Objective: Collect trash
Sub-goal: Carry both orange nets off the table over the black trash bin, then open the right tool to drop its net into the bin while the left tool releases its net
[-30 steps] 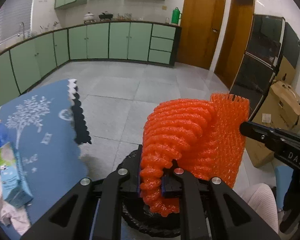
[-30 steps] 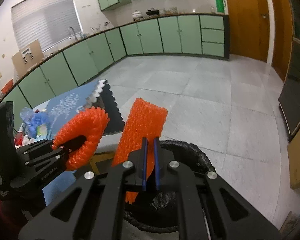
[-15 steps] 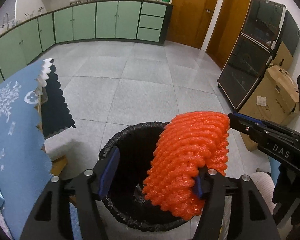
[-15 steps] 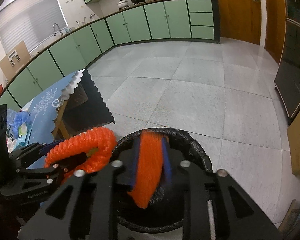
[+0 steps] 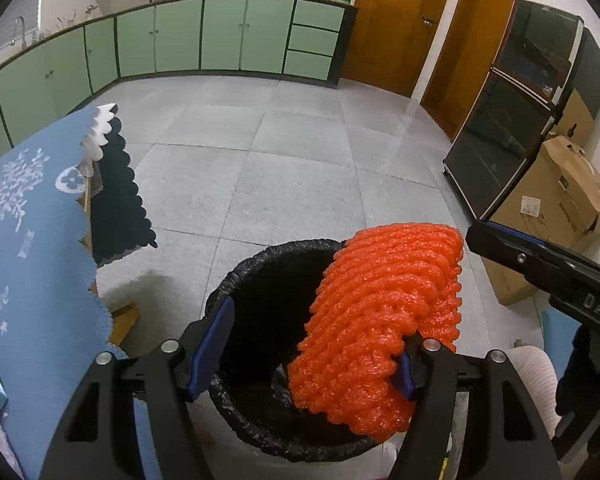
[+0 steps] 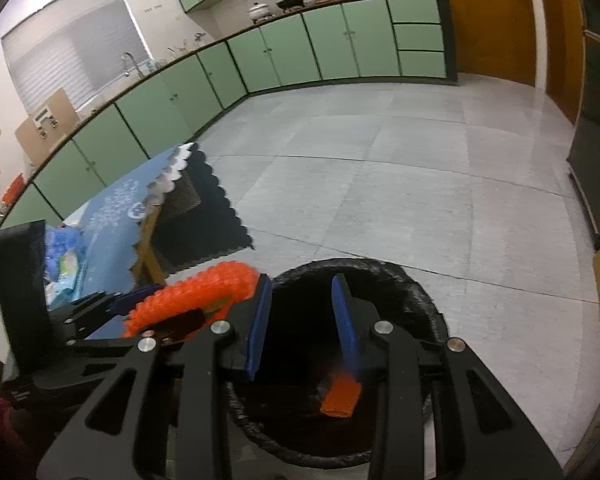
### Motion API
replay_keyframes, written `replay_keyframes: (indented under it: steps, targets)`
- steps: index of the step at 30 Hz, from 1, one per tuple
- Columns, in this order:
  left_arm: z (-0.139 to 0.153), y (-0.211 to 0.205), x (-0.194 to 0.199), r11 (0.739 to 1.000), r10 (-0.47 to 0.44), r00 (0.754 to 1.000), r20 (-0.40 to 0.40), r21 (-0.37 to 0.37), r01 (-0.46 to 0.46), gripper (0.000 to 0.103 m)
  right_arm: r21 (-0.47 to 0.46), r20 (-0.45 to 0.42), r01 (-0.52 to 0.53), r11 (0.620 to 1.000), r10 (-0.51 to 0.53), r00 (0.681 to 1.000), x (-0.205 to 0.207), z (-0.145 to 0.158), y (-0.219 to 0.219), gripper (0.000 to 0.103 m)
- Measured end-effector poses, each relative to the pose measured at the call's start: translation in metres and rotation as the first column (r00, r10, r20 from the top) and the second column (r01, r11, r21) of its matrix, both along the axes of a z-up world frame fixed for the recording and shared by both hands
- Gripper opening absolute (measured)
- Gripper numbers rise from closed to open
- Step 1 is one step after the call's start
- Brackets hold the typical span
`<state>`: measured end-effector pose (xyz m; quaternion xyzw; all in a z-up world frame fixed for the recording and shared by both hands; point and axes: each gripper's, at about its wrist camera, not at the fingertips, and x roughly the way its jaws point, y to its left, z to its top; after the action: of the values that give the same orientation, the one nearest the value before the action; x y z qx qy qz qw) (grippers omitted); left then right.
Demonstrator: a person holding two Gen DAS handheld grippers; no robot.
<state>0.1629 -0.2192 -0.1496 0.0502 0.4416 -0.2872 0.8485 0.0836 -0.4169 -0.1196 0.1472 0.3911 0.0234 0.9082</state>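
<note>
A black-lined trash bin (image 5: 236, 280) stands on the floor beside the table; it also shows in the right wrist view (image 6: 428, 292). My left gripper (image 5: 312, 344) is open over the bin, with an orange foam net (image 5: 384, 312) draped on its right finger. My right gripper (image 6: 304, 320) is open above the bin. A second orange foam piece (image 6: 340, 394) lies down inside the bin. The left gripper's net also shows in the right wrist view (image 6: 204, 292).
A table with a blue cloth (image 5: 24, 248) is at the left, with blue packets (image 6: 64, 260) on it. A cardboard box (image 5: 556, 216) and a dark cabinet (image 5: 512, 120) stand at the right. Grey tiled floor lies beyond the bin.
Both grippers opened over the bin. The right gripper's orange piece dropped into the bin. The left gripper's net stayed hanging on its right finger.
</note>
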Motion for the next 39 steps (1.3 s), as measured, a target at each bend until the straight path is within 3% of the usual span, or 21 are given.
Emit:
replay_keyframes:
  steps: [21, 35, 39]
  targets:
    - [0.007, 0.004, -0.001, 1.000, -0.010, 1.000, 0.018, -0.023, 0.011, 0.067, 0.043, 0.025, -0.096, 0.994, 0.095, 0.995, -0.001, 0.013, 0.017, 0.032]
    - [0.017, 0.008, -0.006, 0.987, -0.092, 0.995, 0.033, -0.132, 0.096, 0.067, 0.015, 0.000, -0.062, 0.998, 0.062, 0.998, 0.005, 0.004, 0.014, 0.032]
    - [0.019, 0.009, -0.007, 0.972, -0.131, 0.991, 0.017, -0.195, 0.132, 0.067, 0.015, -0.006, -0.059, 0.998, 0.059, 0.998, 0.006, 0.002, 0.014, 0.032]
